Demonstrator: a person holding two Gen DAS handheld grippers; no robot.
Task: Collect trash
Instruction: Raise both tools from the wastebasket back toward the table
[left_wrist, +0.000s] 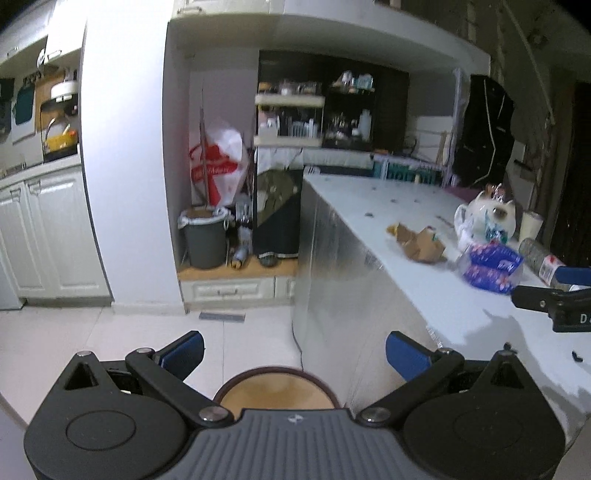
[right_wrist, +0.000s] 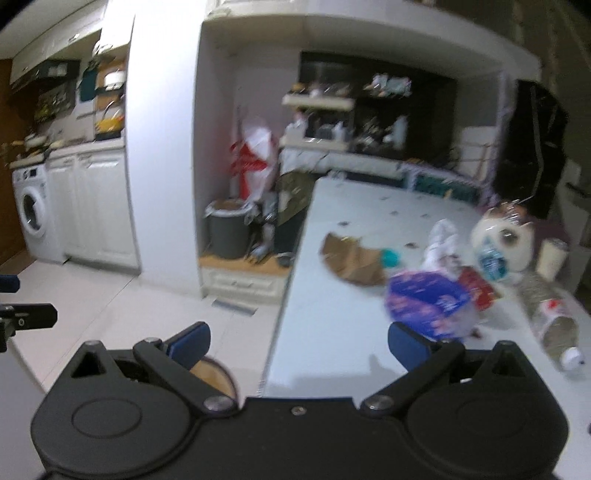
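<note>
Both jaws apart, empty. Purple wrapper (right_wrist: 428, 306) lies just ahead-right of my R gripper (right_wrist: 297, 341), near table (right_wrist: 332, 314) edge; L gripper (left_wrist: 295, 354) farther.

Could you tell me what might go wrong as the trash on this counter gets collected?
1. The cat-shaped ceramic pot stands right behind the trash; reaching past the blue-purple wrapper could knock it over.
2. The plastic bottle lies on its side near the counter edge and might roll off if nudged.
3. The grey bin sits across the floor in an alcove, so light pieces like the torn brown paper could drop on the way. Both views are blurred, so aim may suffer.
</note>
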